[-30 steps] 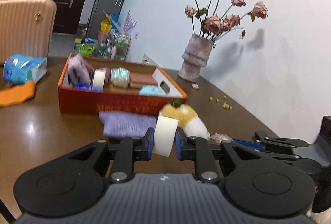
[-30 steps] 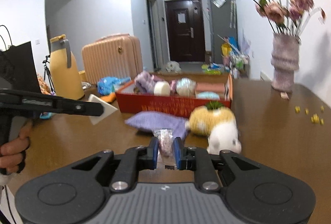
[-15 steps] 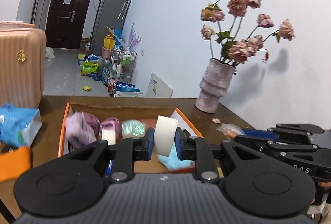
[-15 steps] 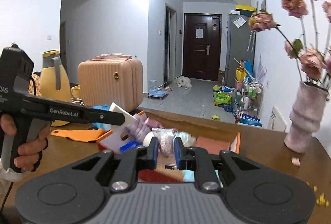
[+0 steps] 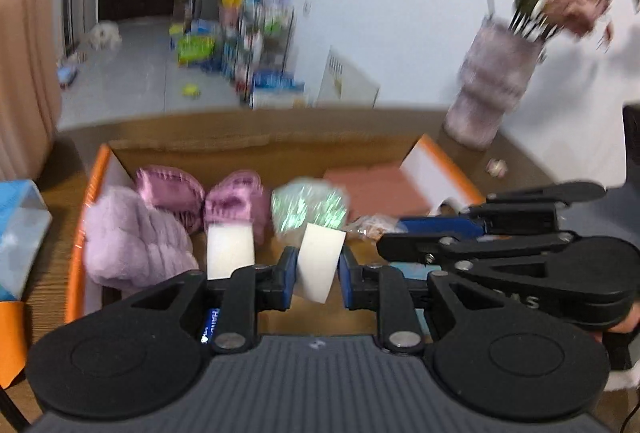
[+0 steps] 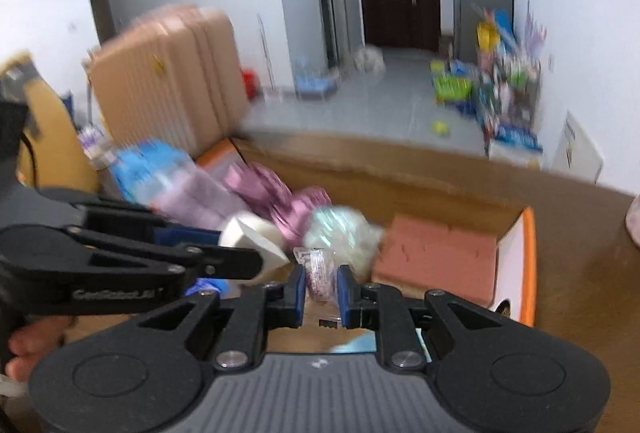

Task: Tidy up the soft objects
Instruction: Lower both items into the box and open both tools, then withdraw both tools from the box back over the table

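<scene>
While both loads hang over the orange-rimmed cardboard box (image 5: pixel 448 169), the drop spots lie straight ahead and below. The left gripper (image 5: pixel 318 273) is clamped on a white foam roll (image 5: pixel 319 260), upright between its pads, above the near middle of the box, just short of the iridescent green ball (image 5: pixel 308 209). The right gripper (image 6: pixel 319 293) pinches a small clear crinkly packet (image 6: pixel 318 271), nearer the flat terracotta sponge block (image 6: pixel 436 261). Both tools pitch downward, side by side, the left a little ahead. Motion blur softens the box contents.
</scene>
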